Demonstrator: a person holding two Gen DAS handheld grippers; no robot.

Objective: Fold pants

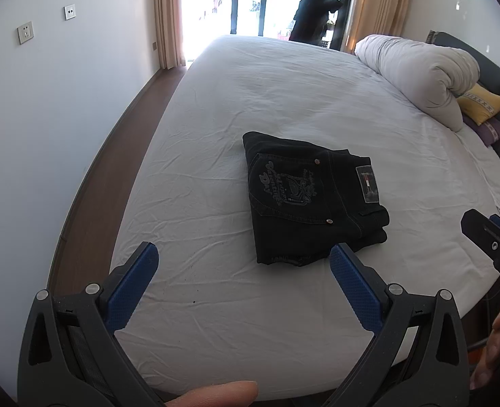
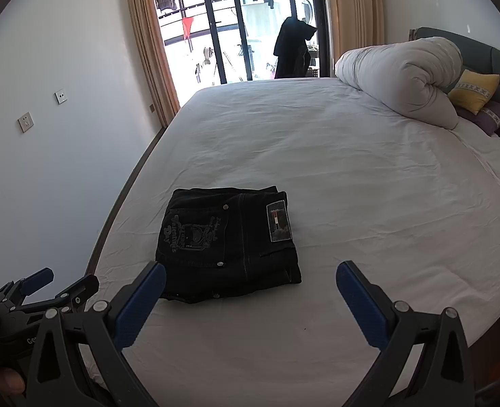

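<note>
Here, low in the left wrist view, the left gripper [image 1: 244, 264] has its 2 blue-padded fingers spread wide, pinching nothing, above the white sheet. A thumb [image 1: 216, 394] shows at the bottom edge. The right gripper [image 2: 251, 283] is likewise spread wide and empty at the bottom of the right wrist view. Just beyond both, the black pants [image 1: 312, 196] lie folded into a compact rectangle on the bed [image 1: 283, 84], pocket embroidery and waistband patch facing up, centre of the left view and lower left of centre in the right view. Farther back, upper right, sit a rolled duvet [image 1: 419, 74] and a yellow pillow [image 1: 482, 103]. Beyond, curtains [image 2: 148, 40] frame a glass balcony door.
</note>
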